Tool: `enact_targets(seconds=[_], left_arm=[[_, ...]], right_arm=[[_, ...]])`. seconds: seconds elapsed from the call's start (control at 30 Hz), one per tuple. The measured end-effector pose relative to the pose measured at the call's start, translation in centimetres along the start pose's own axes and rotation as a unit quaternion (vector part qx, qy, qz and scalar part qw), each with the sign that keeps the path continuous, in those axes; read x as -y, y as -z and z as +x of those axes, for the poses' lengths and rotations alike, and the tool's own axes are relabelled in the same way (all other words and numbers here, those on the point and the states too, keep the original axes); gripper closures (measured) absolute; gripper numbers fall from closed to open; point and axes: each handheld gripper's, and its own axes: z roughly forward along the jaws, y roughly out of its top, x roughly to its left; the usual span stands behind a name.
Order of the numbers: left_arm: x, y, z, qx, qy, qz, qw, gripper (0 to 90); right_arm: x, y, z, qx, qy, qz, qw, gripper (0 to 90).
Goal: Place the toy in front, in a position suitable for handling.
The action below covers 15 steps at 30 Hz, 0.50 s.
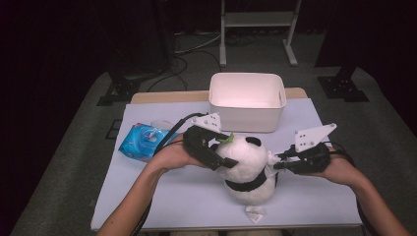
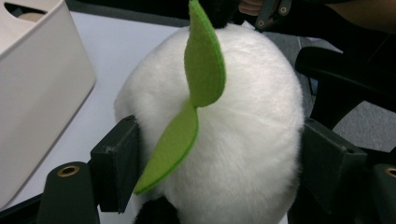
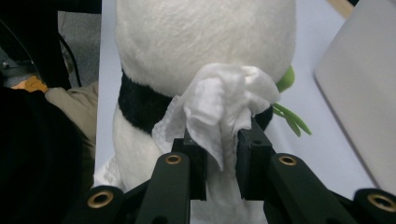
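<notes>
Clamping the panda (image 1: 248,169) by its head near the bin (image 1: 247,101), my left gripper (image 1: 220,154) risked slipping off plush, while my right gripper (image 3: 220,156), pinching the wipe (image 3: 224,105) against it, could drop that.

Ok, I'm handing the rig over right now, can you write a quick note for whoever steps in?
Left gripper: clamped on the panda plush by its head, holding it upright on the table.
Right gripper: shut on a white wipe, pressed to the plush's back.
Nearby: white bin behind the plush, blue wipe pack at left, one crumpled wipe at the near edge.
Done: plush gripped, wipe on it.
Left: probably finish wiping, then bin the wipes.
</notes>
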Motion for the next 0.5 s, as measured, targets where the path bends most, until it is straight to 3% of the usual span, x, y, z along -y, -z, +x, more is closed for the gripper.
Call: enact_targets(seconds=[0.17,0.3,0.5], left_arm=[[0.1,-0.5,0.0,0.005,-0.003,0.0,1.0,22.6],[-0.5,-1.3,-0.3,0.009,-0.012,0.001,0.9999,21.9],[-1.4,-2.8,-0.3,0.011,-0.015,0.003,0.9998,20.5]], right_arm=[[0.3,0.7,-0.2,0.001,-0.011,-0.017,0.9998,76.1],[-0.9,2.5,0.2,0.011,0.001,-0.03,0.9995,76.1],[-2.2,2.8,0.3,0.02,0.017,-0.014,0.9996,76.1]])
